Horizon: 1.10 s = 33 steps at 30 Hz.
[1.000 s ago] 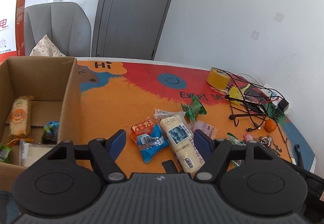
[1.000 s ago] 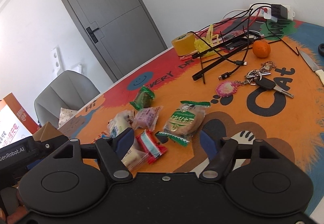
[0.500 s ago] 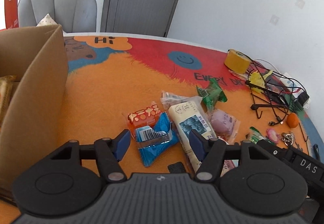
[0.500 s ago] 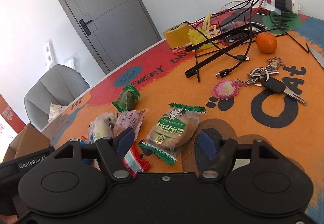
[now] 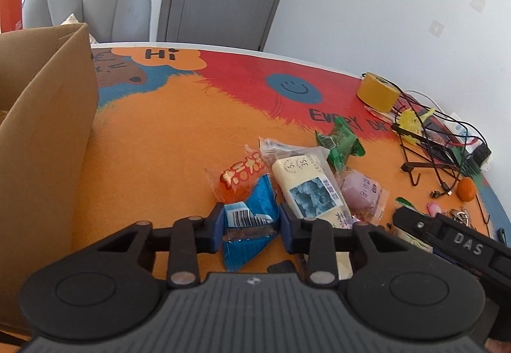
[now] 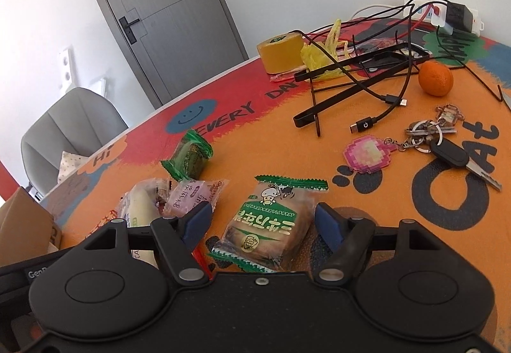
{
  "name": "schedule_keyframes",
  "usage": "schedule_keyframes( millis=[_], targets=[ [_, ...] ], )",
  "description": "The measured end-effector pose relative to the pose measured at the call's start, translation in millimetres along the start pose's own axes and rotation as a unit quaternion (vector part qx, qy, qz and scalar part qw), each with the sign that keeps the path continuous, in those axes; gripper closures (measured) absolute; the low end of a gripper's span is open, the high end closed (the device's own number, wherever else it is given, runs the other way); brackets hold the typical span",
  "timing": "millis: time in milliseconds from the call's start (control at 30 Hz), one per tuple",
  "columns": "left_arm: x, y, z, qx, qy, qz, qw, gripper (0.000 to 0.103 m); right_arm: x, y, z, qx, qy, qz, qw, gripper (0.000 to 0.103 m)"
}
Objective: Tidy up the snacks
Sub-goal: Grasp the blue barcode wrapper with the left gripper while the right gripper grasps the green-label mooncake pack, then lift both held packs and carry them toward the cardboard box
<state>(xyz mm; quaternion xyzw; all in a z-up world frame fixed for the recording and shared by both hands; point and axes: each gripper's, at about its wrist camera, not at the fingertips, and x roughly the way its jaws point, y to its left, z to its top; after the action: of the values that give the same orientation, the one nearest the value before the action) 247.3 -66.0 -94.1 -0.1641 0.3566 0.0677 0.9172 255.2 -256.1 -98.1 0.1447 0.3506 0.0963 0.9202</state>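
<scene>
Snacks lie in a loose cluster on the orange part of a printed table mat (image 5: 166, 142), between a cardboard box (image 5: 48, 136) on the left and a tangle of black cables (image 6: 377, 65) on the right. All are small sealed plastic packets with crimped or zigzag ends. The blue packet (image 5: 250, 227) is flat, glossy and wedge-shaped, with a white barcode panel; the left gripper (image 5: 249, 228) has both blue pads pressed against its sides, clamping it. Touching it are an orange packet (image 5: 239, 176) with gold lettering and a long cream bar (image 5: 303, 184) bearing a blue picture label, with a clear crinkled wrapper end above it. Just beside the bar sits a pale purple packet (image 5: 362, 190) holding a rounded sweet, and beyond it a green packet (image 5: 341, 142) with a twisted shape.

In the right wrist view, the right gripper (image 6: 263, 222) stands spread wide, its 2 pads on either side of a green-edged biscuit packet (image 6: 271, 225) without touching it. That packet is rectangular, brown in the middle, with green serrated seams and cartoon faces.

Well apart on the mat are a roll of yellow tape (image 6: 281, 51), a round orange fruit (image 6: 436, 78), and a bunch of keys (image 6: 428, 136) with a pink pixel charm.
</scene>
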Motion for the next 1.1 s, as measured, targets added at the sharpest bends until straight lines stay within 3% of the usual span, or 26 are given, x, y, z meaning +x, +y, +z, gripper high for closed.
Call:
schedule_keyframes(
  millis=[167, 300, 667, 1100],
  targets=[
    [-9.6, 1.0, -1.2, 0.001, -0.009, -0.010, 0.9999, 0.074, 0.0, 9.4, -5.0, -0.042, -0.003, -0.033, 0.999, 0.044],
    [-18.5, 3.1, -1.5, -0.003, -0.016, -0.018, 0.9997, 0.074, -7.4, 5.9, -7.9, -0.040, -0.003, -0.033, 0.999, 0.052],
    [-48.6, 5.6, -2.3, -0.003, -0.039, -0.043, 0.9983, 0.074, -42.6, 4.0, -15.0, -0.011, -0.028, -0.018, 0.999, 0.054],
    [-89.8, 22.7, -0.2, -0.009, -0.075, -0.050, 0.9959, 0.074, -80.8, 38.9, -18.1, -0.027, -0.068, 0.016, 0.997, 0.054]
  ],
)
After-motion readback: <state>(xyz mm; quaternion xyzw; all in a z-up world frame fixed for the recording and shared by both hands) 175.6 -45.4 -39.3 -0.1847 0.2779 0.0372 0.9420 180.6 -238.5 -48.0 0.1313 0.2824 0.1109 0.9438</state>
